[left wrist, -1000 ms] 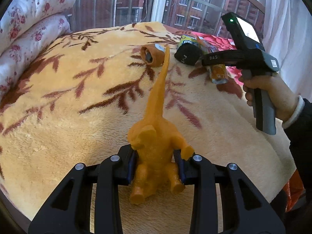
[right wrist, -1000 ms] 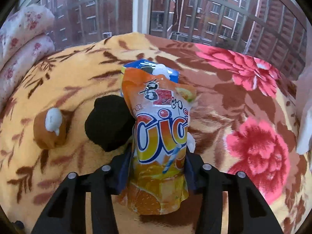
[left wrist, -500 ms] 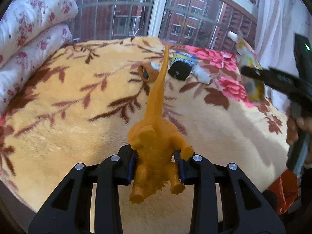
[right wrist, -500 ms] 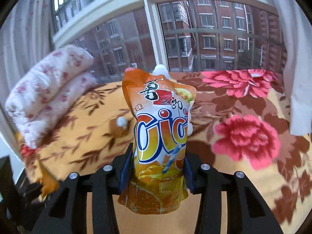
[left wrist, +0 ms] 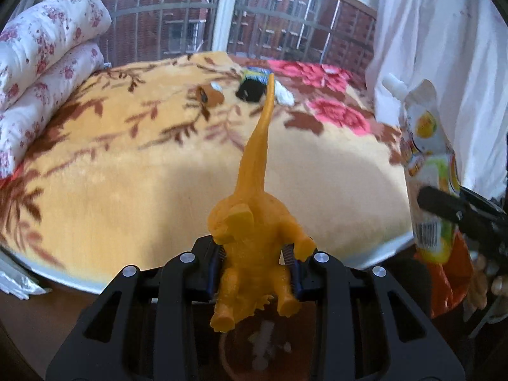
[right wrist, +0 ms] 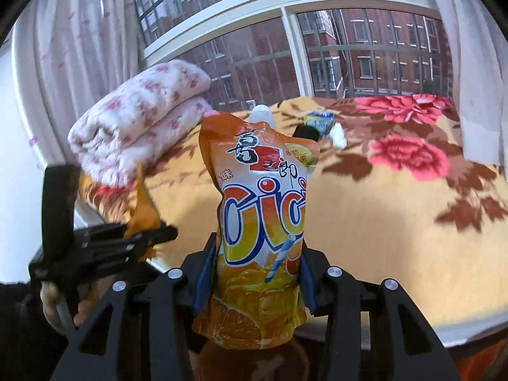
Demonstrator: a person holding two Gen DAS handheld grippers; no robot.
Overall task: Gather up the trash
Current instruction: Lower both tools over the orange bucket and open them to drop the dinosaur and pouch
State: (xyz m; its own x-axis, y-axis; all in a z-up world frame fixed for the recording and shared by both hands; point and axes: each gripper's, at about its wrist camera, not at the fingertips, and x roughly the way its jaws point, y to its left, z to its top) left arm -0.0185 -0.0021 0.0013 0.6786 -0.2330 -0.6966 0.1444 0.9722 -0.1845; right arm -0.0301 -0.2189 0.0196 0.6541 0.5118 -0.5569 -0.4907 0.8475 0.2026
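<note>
The left gripper [left wrist: 255, 265] has its fingers closed tight on an orange toy dinosaur [left wrist: 254, 231]. The toy's long tail points up and away, over the bed [left wrist: 127, 165]. The right gripper [right wrist: 254, 277] has its fingers squeezed on an orange juice pouch [right wrist: 260, 228]. The pouch stands upright, with its white cap at the top. Both are held up in the air, near the edge of the bed and not touching it.

Far back on the blanket lie more small things. There is a brown lump [left wrist: 211, 95], a black thing [left wrist: 250, 90], a blue and yellow wrapper [left wrist: 254, 74] and a white bit [left wrist: 284, 95]. They sit close together, well apart from both grippers. The dinosaur's tail stands in front of the black thing and hides part of it. A rolled quilt [left wrist: 41, 60] with pink flowers lies at the left side of the bed. A white curtain [left wrist: 438, 47] hangs on the right.

The left view shows the brown lump, which the pouch hides in the right view. It also shows the pouch from the side, blurry, at the right edge. Something orange sits low there too, but I cannot tell what it is. The right view shows the words on the pouch, and the left gripper with the toy at its left.
</note>
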